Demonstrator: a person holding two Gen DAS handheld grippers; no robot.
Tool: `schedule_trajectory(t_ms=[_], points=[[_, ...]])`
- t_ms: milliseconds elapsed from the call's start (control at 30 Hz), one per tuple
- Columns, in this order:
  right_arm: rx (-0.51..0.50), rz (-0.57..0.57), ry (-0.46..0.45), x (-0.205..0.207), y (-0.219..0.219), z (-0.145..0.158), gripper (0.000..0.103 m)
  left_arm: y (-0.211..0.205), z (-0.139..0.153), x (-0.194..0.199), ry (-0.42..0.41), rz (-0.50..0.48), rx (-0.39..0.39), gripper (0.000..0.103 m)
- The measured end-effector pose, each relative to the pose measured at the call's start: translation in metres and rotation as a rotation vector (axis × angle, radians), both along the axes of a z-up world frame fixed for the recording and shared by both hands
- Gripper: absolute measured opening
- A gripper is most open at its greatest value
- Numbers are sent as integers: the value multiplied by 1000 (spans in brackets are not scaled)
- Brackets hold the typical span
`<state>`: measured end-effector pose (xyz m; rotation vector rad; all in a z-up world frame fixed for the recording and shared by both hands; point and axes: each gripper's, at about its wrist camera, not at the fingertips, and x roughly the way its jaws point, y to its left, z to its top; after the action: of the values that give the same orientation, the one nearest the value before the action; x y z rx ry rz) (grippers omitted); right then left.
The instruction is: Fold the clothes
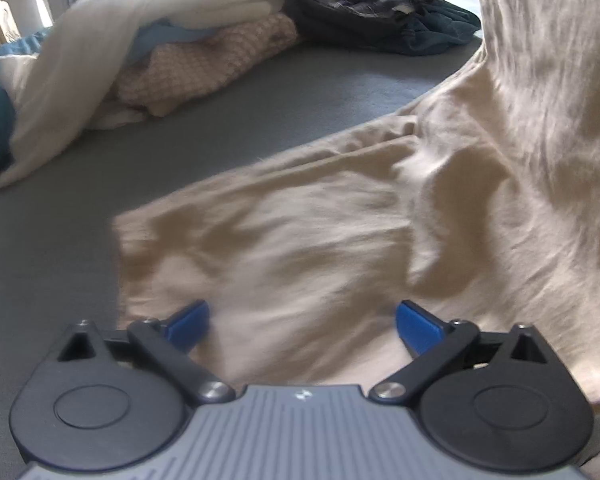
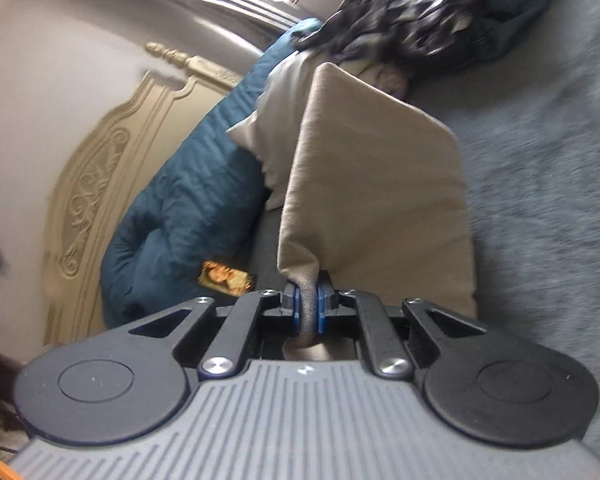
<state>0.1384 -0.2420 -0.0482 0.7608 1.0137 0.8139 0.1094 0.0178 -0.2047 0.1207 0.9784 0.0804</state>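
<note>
My right tool (image 2: 309, 312) pinches a bunched edge of the soft beige garment (image 2: 380, 200). My left tool (image 1: 302, 322) gapes wide above its wrinkled cloth on the grey bed (image 1: 220, 120).

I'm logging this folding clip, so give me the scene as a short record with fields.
surface: grey bed cover
garment in work: beige garment, partly flat, one part lifted
left gripper: open above the garment, holding nothing
right gripper: shut on a bunched edge of the garment
background: folded stack, dark clothes pile

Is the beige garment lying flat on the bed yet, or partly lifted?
Partly lifted. The right claw pinches a bunched edge of the beige garment, which rises off the bed; the rest lies spread there.
</note>
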Motion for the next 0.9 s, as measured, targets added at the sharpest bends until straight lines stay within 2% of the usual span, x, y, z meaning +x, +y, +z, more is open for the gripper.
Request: schedule_trajectory(t_ms=[167,367,433,500,533,667,800,867,900], points=[[36,15,8,-1,6,-2,6,17,17,4,-93,15,-5,98],[100,-11,32,-7,-5,-11,6,14,10,32,-139,-67,-68,98],[126,-17,48,-7,-8,-16,6,9,4,41,-144,-84,-45,98],[152,-17,55,-9,-10,-18,6,8,-8,54,-134,-55,11,102],[165,-15,56,-10,-10,-19,6,10,-12,59,-130,-37,4,103],[202,-17,75,-9,-11,-24,6,17,-3,60,-151,-10,-49,98],[217,-40,91,-9,-18,-28,6,34,16,49,-234,-2,-233,98],[225,-46,95,-11,-20,-28,6,28,13,59,-211,-26,-258,99],[230,-45,95,-11,-19,-28,6,22,8,66,-174,-31,-236,99]])
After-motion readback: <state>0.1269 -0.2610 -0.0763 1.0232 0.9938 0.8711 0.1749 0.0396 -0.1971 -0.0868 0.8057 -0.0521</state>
